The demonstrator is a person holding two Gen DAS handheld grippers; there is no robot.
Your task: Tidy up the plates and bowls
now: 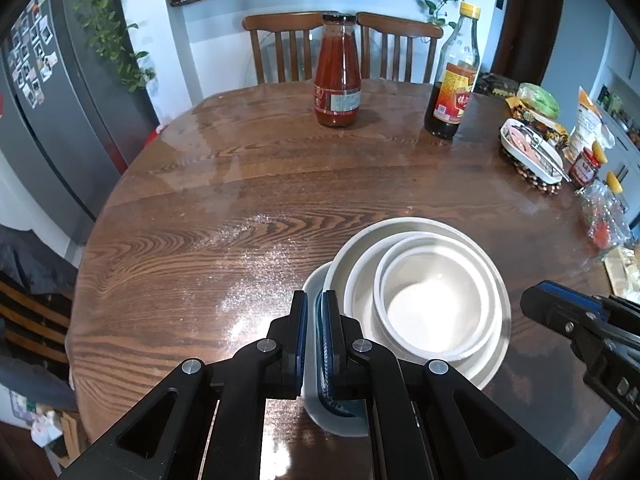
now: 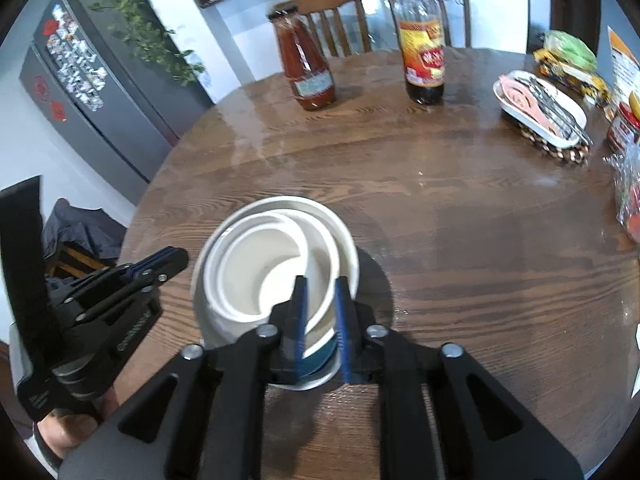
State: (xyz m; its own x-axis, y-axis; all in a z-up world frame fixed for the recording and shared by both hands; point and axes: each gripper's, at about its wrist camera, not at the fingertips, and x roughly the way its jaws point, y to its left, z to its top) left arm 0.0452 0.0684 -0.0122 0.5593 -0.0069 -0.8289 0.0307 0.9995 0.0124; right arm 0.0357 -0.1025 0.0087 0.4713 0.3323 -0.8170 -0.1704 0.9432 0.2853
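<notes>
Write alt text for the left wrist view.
The left hand-held gripper clamps the rim of a white plate under nested white ceramic bowls on a round wooden table. Behind stand a red sauce bottle and a dark soy-sauce bottle.

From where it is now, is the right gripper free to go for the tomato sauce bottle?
Probably not yet: the right gripper straddles the rim of the stacked bowls. Beyond them the table lies bare up to the tomato sauce bottle.
</notes>
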